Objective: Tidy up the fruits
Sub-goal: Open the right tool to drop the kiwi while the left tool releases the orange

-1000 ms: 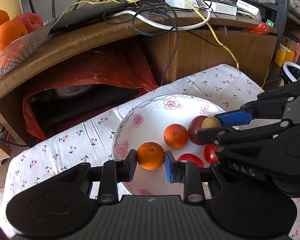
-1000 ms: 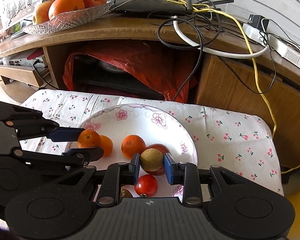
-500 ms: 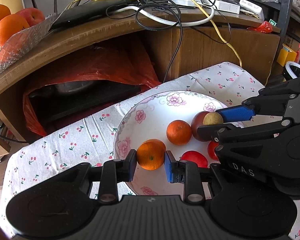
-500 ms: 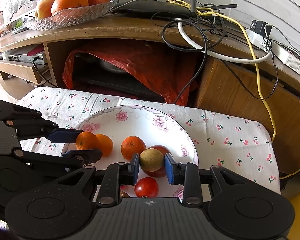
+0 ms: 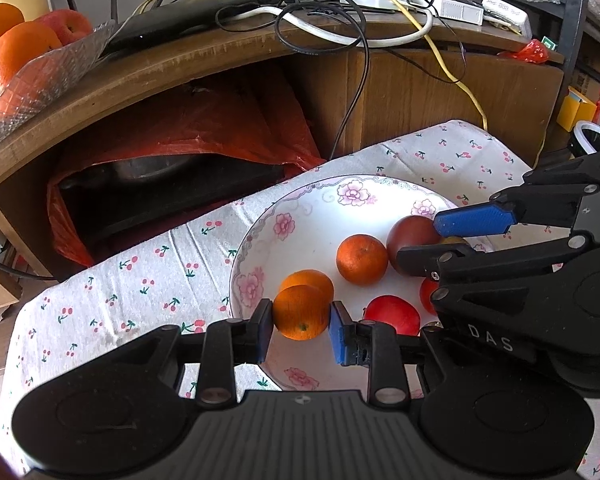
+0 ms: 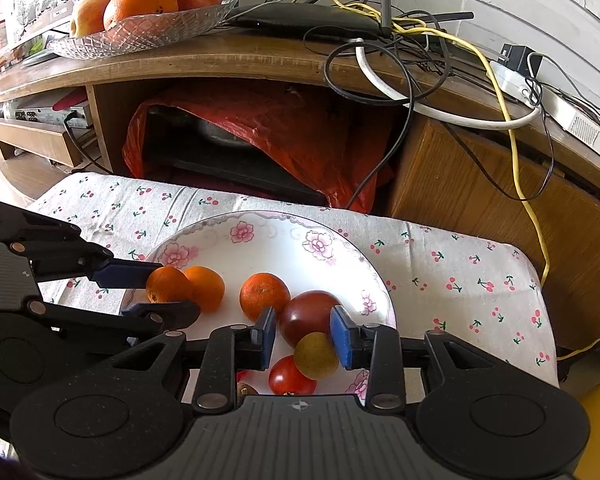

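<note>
A white flowered plate [image 6: 284, 220] on a cherry-print cloth holds the fruit. My left gripper [image 5: 300, 330] is shut on an orange [image 5: 300, 312], held just above the plate's near rim. A second orange [image 5: 310, 280] lies behind it and a third [image 6: 264, 296] sits mid-plate. My right gripper [image 6: 303, 336] stands open over a dark red fruit [image 6: 306, 314]. A small yellow-green fruit [image 6: 316, 355] sits low against its right pad and clear of the left pad. A red tomato [image 6: 290, 376] lies beside it. The left wrist view shows another red fruit [image 5: 392, 314].
Behind the cloth [image 6: 460, 272] stands a wooden cabinet whose top carries a glass bowl [image 6: 140, 36] of oranges and apples, a router and tangled cables [image 6: 400, 40]. A red plastic bag [image 6: 280, 136] fills the open shelf below. The cloth's edge drops off at right.
The yellow-green fruit has slipped down out of the right gripper's pads, which parted slightly. The left gripper still grips its orange and has drawn back a little.
</note>
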### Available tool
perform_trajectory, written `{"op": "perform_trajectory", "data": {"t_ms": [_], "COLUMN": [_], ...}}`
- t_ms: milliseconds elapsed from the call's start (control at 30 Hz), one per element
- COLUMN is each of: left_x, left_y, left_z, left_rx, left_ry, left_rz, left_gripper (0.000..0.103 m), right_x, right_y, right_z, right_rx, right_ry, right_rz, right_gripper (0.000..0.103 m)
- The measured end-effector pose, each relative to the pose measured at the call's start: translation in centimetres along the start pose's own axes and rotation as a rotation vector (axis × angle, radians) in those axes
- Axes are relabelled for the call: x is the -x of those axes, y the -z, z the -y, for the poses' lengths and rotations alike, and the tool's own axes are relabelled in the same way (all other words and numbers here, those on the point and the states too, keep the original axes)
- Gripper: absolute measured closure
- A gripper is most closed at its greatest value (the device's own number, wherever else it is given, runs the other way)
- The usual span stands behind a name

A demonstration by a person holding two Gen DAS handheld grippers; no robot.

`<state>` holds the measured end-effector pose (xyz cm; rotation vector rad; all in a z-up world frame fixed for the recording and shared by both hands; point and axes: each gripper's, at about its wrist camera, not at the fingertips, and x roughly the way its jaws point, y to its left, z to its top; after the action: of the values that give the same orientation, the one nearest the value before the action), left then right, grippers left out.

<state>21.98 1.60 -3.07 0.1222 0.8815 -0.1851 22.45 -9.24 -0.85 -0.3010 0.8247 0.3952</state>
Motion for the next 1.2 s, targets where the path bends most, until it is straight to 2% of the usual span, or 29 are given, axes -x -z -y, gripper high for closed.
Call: {"op": "perform_trajectory", "data": {"t_ms": [1200], "left_x": [0.13], "left_y": [0.22], "left_z": [0.29], "left_rx": [-0.020], "left_ry": [0.012], "left_rz": [-0.010], "left_gripper": [0.062], "right_x": [0.47], "right_y": [0.31], "right_z": [0.29], "right_rx": [-0.032], "right_ry": [-0.019], "right_rz": [0.000], "right_gripper": [0.069]}}
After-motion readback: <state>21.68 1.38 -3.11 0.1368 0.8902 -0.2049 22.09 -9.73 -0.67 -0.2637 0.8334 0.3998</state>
